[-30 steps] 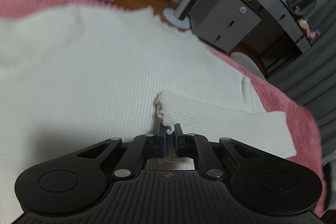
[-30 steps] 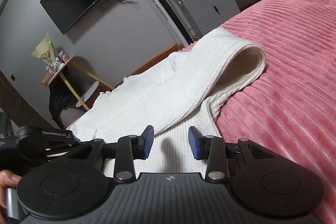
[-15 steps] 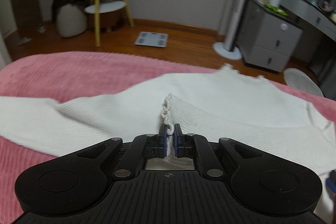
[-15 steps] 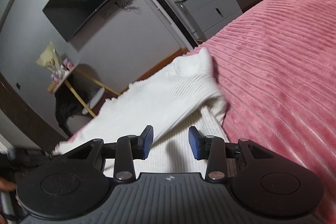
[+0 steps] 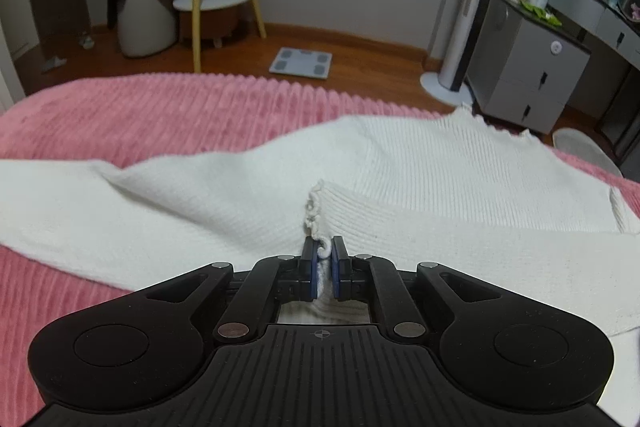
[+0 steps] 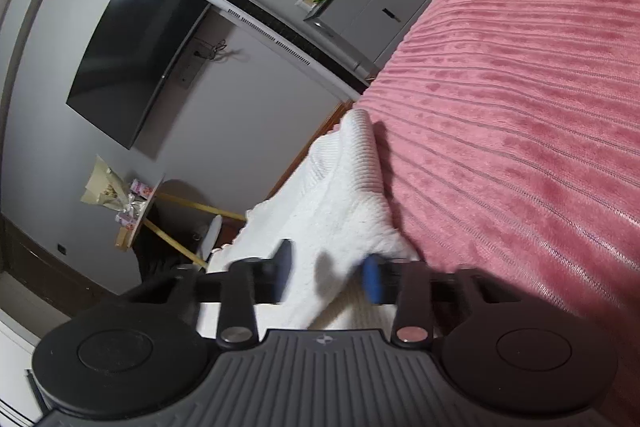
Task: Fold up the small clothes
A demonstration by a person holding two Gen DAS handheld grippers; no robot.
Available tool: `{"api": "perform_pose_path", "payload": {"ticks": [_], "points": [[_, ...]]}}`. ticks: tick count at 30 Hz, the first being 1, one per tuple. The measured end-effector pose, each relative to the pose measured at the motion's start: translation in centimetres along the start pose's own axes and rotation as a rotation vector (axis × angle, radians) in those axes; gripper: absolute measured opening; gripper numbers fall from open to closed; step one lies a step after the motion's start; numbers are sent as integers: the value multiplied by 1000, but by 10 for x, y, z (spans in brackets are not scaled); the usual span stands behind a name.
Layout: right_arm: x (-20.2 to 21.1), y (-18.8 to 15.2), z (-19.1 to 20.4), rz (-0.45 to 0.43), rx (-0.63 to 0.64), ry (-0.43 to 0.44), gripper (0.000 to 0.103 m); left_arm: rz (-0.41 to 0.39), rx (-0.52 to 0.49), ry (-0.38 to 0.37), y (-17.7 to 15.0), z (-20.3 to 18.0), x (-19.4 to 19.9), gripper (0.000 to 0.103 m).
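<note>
Left gripper (image 5: 324, 254): your black two-finger tool with blue pads is pinched tight on the frilly cuff edge of the white ribbed-knit sweater (image 5: 420, 179); a curl of yarn loops out between the pads.
Right gripper (image 6: 329, 273): your jaws stand wide apart and grip nothing; the blue pads (image 6: 372, 277) are blurred and hover over the white knit (image 6: 340, 195), one pad on each side of a raised fold.
Sweater: it lies spread across the bed, fine vertical ribs, scalloped hem at the far edge, with the sleeve you hold drawn across the body toward the middle.
Bed cover: pink plush blanket with wide corded ridges (image 5: 160, 107) lies under the sweater, soft and slightly matted.
Writing: you can read no brand or label anywhere; the small mark on each tool body is only a crosshair symbol.
Floor: a grey square bathroom scale (image 5: 301, 62) sits on brown wood boards.
Wall: a dark flat television screen (image 6: 132, 47) hangs on the grey wall.
</note>
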State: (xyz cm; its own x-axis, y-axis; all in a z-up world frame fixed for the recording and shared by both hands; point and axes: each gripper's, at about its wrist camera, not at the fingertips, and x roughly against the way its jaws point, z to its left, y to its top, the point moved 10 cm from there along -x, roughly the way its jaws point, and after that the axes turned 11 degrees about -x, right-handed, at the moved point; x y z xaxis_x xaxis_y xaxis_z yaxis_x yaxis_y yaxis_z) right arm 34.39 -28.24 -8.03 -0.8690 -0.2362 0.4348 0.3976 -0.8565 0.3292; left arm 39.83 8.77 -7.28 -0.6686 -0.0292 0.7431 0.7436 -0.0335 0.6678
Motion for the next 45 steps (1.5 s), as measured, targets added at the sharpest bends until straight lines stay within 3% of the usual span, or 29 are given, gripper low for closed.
{"api": "perform_pose_path", "payload": {"ticks": [1, 7, 10, 17, 22, 25, 27, 31, 34, 38, 42, 45], "points": [[-1, 0, -1, -8, 32, -35, 8, -11, -3, 6, 2, 1, 3, 8], [1, -15, 30, -83, 369, -110, 7, -59, -38, 61, 10, 9, 9, 8], [3, -18, 34, -111, 412, -111, 7, -64, -74, 82, 9, 10, 7, 8], [3, -24, 36, -142, 507, -168, 7, -118, -59, 51, 12, 10, 9, 8], [-4, -26, 31, -141, 571, -259, 6, -63, -86, 61, -2, 9, -8, 9], [-10, -31, 28, -127, 623, -310, 5, -53, -126, 86, -11, 7, -16, 14], [-9, -32, 30, -126, 637, -311, 6, -55, -137, 92, -13, 7, -14, 15], [4, -30, 35, -95, 613, -303, 13, -57, -89, 89, -13, 15, 5, 32], [21, -32, 50, -109, 621, -302, 16, -67, -61, 92, -18, 23, 18, 36], [28, -37, 70, -205, 768, -320, 38, -51, -27, 82, -29, 26, 22, 38], [20, -39, 66, -203, 758, -331, 36, -65, -29, 56, -30, 15, 26, 40], [14, -47, 75, -193, 793, -252, 27, -79, -19, 36, -27, 1, 24, 45]]}}
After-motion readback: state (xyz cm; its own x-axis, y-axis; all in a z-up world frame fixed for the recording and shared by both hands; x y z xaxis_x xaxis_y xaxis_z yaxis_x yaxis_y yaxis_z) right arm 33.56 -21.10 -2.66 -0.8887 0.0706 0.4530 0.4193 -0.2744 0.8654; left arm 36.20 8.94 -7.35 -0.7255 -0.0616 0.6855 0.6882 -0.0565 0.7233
